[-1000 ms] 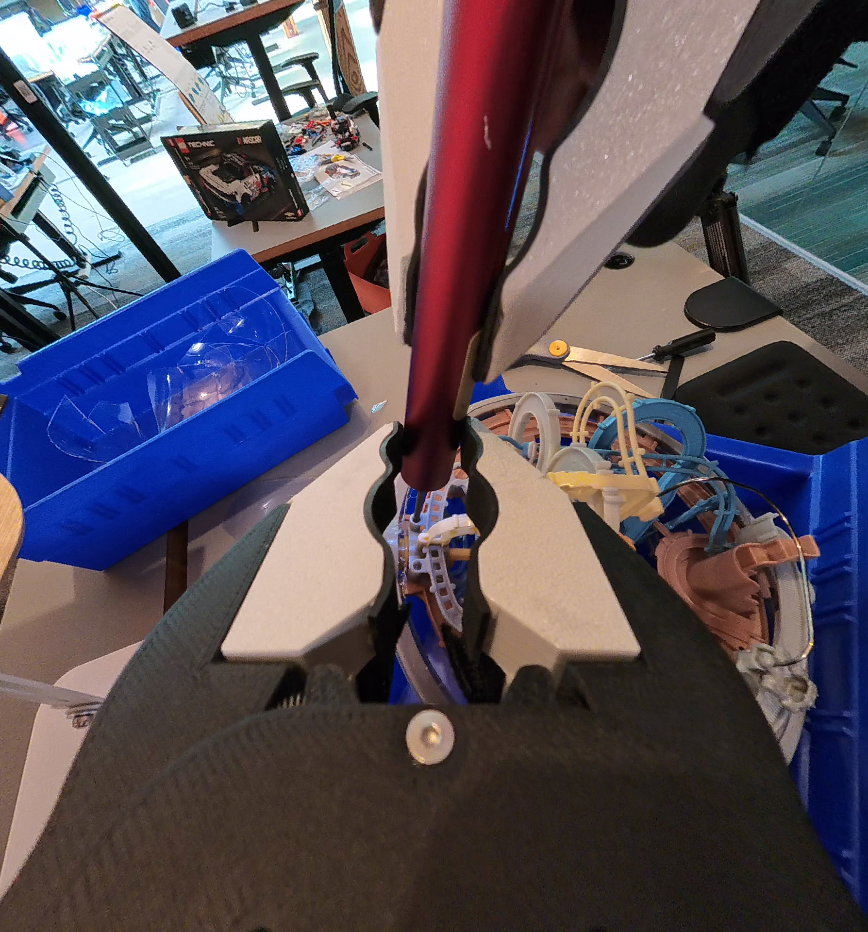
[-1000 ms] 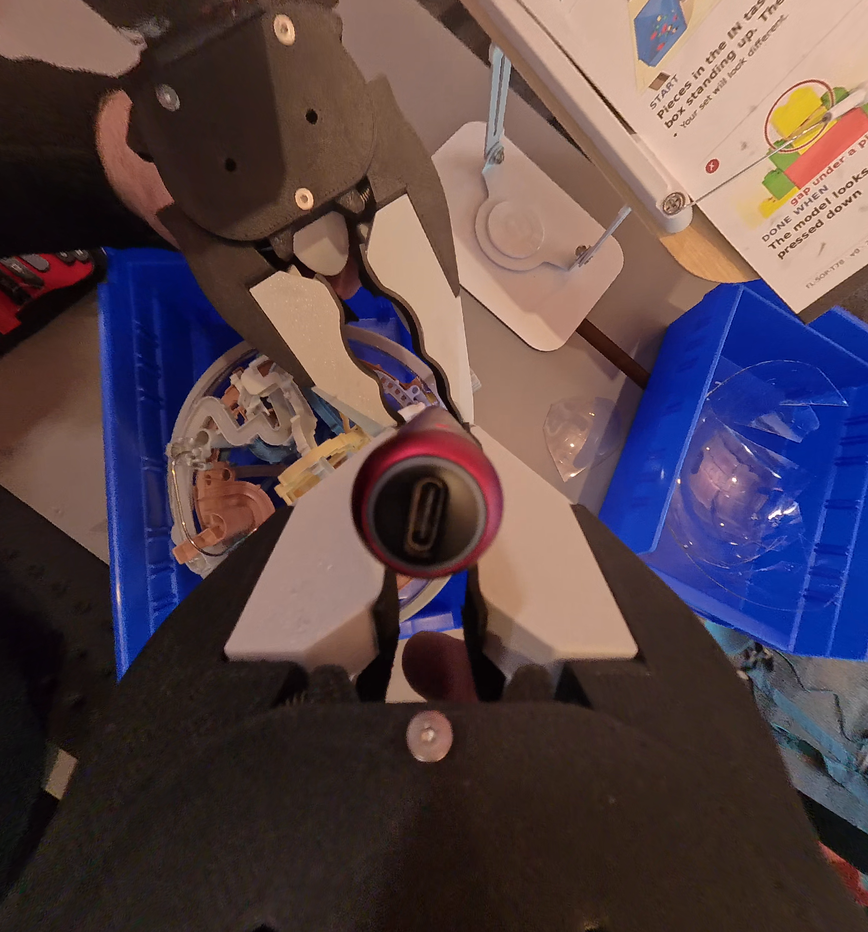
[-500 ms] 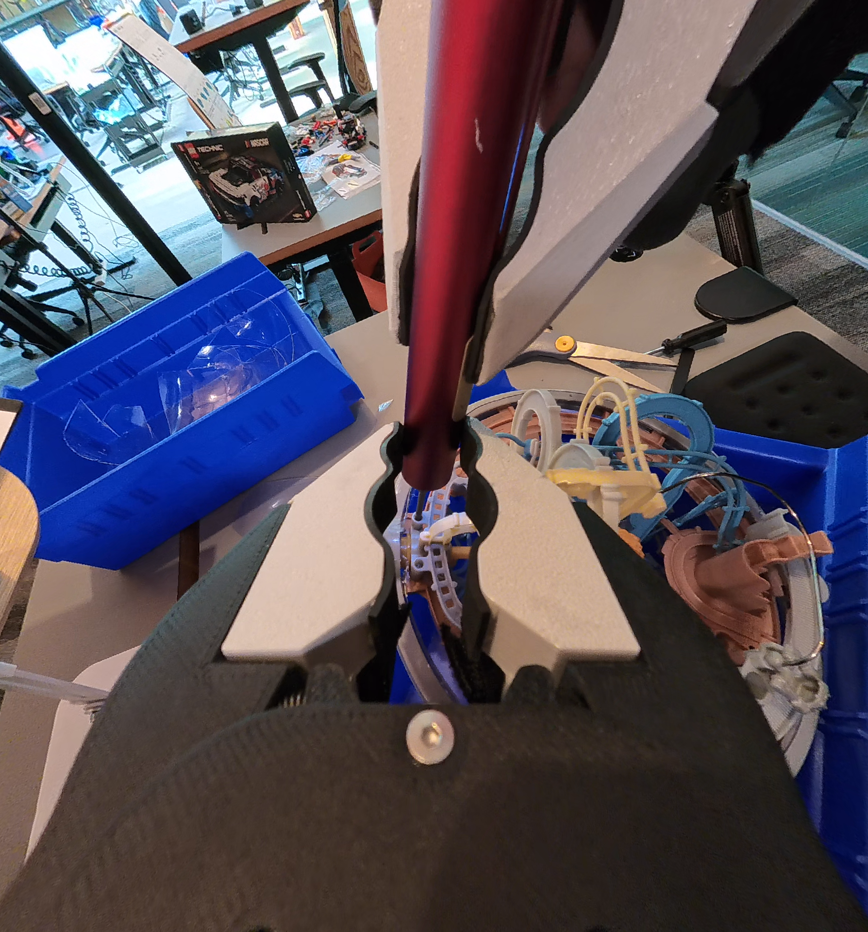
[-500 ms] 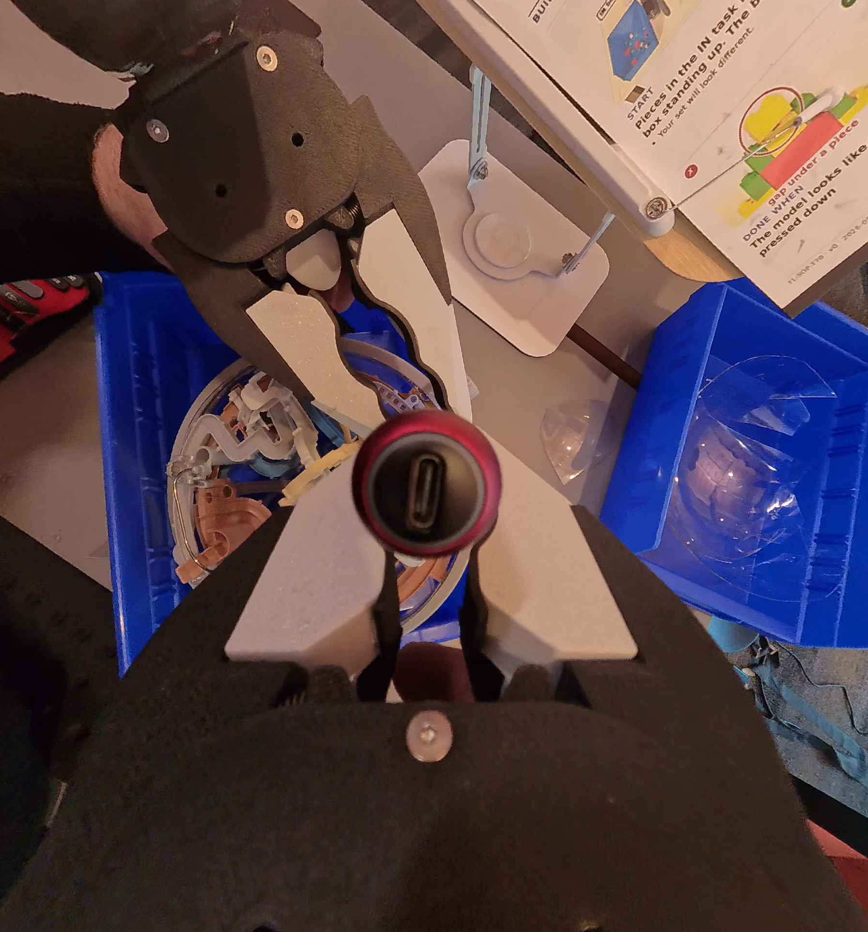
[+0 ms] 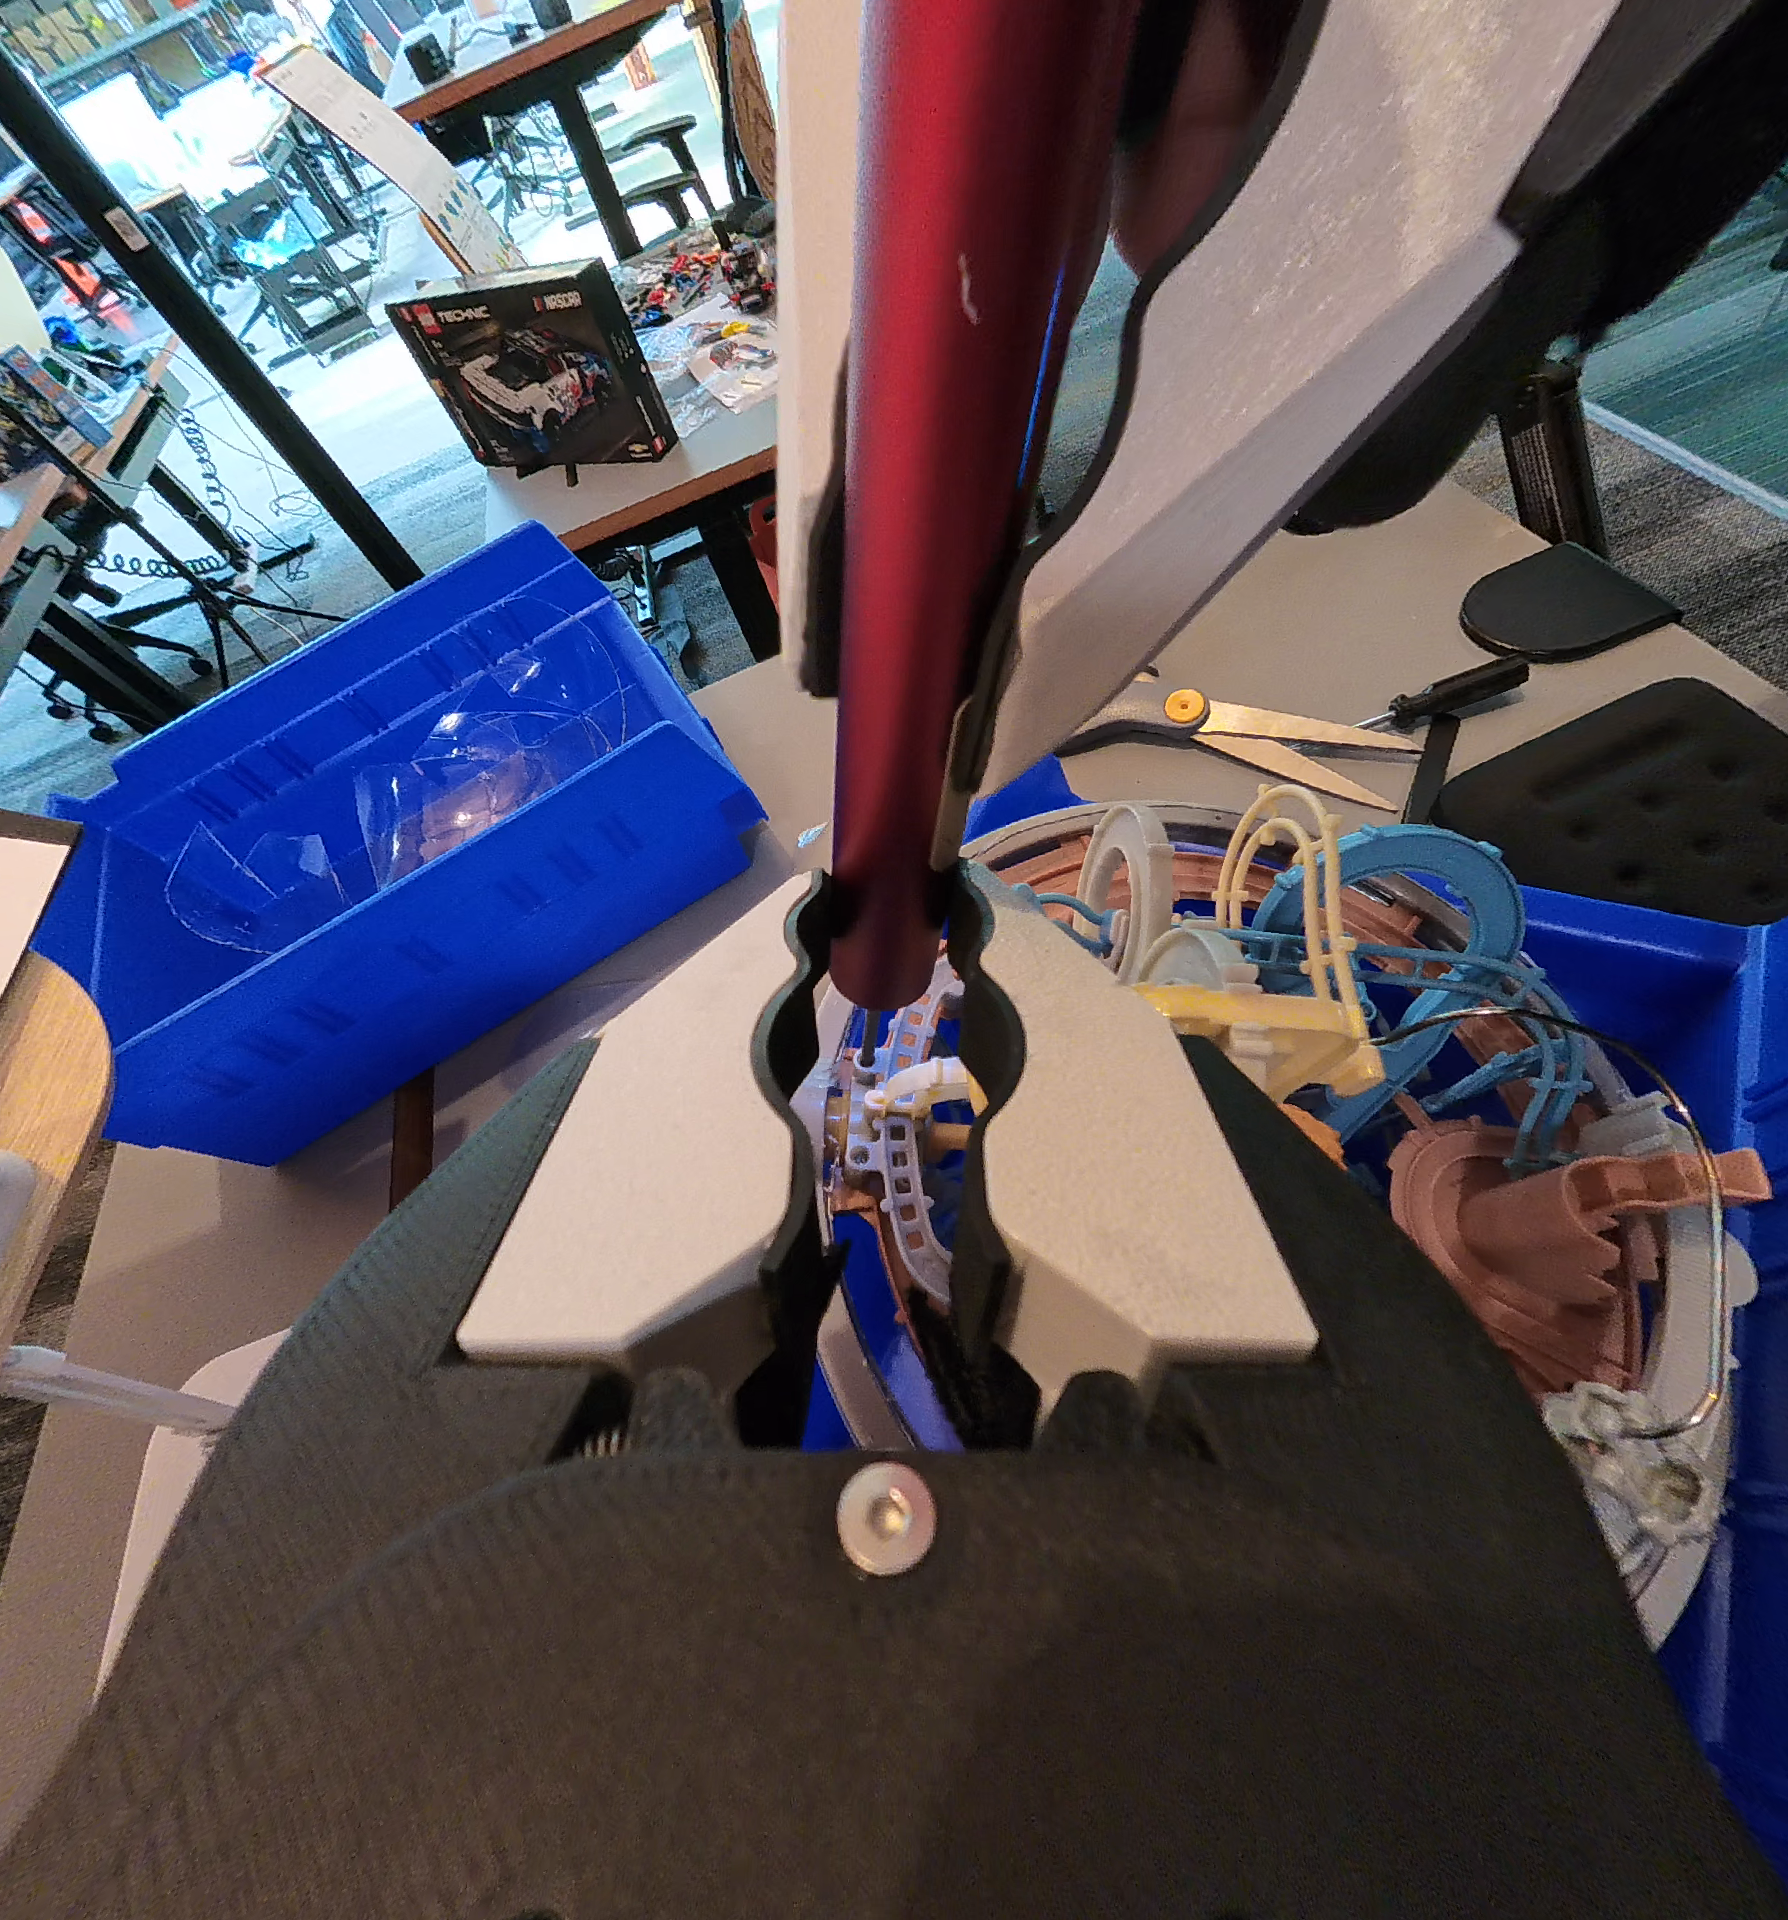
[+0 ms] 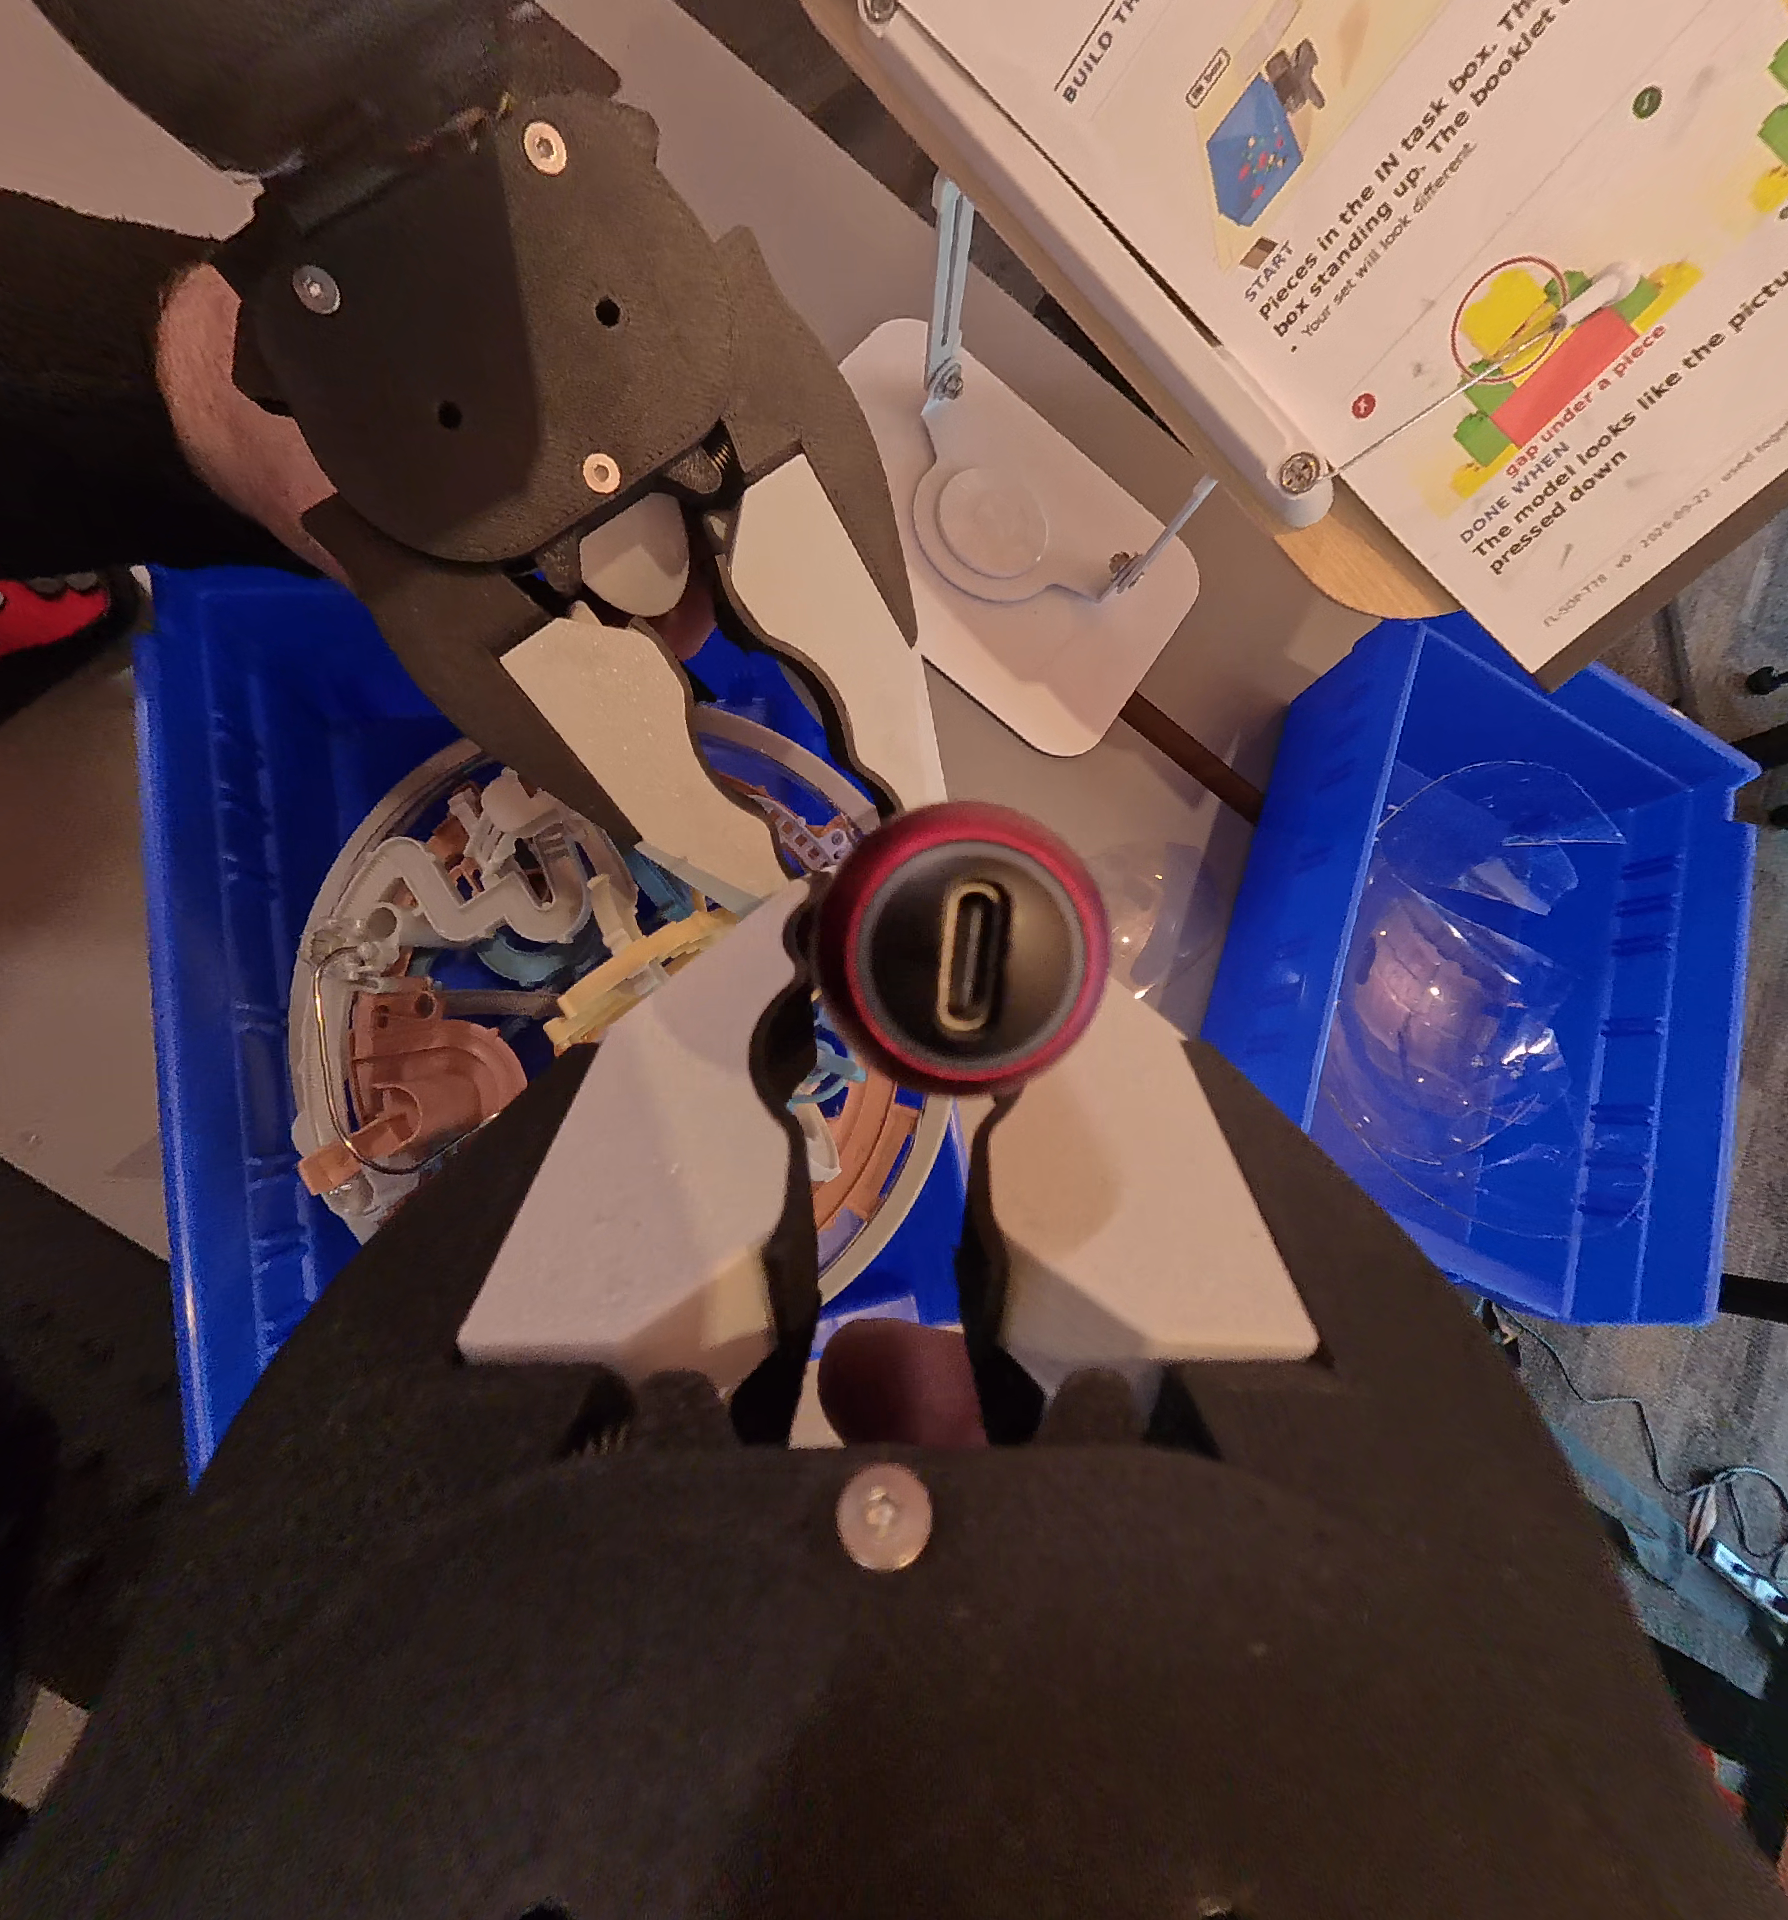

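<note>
A red electric screwdriver [image 5: 921, 520] stands almost upright over a round plastic maze [image 5: 1389, 1039] of blue, cream, brown and grey tracks lying in a blue bin [image 5: 1783, 1143]. My left gripper [image 5: 885, 914] is shut on the screwdriver's lower end. Its thin bit [image 5: 866, 1049] touches a grey track piece. My right gripper [image 5: 900, 707] is shut on the shaft higher up. In the right wrist view I look down on the screwdriver's end cap [image 6: 957, 956] between my right gripper's [image 6: 890, 935] fingers, with the left gripper [image 6: 838, 831], the maze [image 6: 433, 987] and its bin [image 6: 215, 831] below.
A second blue bin [image 5: 402, 883] with clear dome shells stands to the left; it also shows in the right wrist view [image 6: 1492, 987]. Scissors [image 5: 1274, 727] and a black pad [image 5: 1648, 821] lie behind the maze. A white stand base [image 6: 1025, 582] carries an instruction board. A clear dome piece [image 6: 1150, 914] lies on the table. Tip to tip, the grippers are about 5 centimetres apart.
Both grippers stay shut on the screwdriver. Its top end has tilted slightly to the right in the right wrist view, and both views have shifted a little.
</note>
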The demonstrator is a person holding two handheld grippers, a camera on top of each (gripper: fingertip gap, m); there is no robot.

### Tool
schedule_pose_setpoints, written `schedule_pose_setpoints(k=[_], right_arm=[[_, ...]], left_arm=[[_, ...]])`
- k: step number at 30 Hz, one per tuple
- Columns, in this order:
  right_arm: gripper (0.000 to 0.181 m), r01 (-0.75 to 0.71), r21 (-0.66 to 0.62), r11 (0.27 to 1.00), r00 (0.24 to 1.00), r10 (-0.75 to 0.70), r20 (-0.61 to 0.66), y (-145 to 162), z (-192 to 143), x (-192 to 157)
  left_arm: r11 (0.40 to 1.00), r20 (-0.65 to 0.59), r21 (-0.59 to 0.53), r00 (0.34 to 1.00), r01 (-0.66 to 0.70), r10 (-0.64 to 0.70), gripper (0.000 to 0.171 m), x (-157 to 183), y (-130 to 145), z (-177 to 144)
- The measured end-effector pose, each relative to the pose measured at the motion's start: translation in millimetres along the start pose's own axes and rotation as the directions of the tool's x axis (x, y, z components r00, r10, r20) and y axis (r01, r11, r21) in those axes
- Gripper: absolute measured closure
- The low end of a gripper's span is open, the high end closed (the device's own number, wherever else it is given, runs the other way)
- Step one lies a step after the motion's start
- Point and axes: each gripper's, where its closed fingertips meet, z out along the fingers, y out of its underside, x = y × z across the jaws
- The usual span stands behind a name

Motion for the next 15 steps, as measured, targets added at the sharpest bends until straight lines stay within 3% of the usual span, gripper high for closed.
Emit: schedule_pose_setpoints(k=[15], right_arm=[[0.162,0.022,-0.008,1.0,1.0,-0.022,-0.012,1.0,0.6,-0.8]], left_arm=[[1.0,0.0,-0.001,1.0,-0.01,0.01,0.151,1.3,-0.7,1.4]])
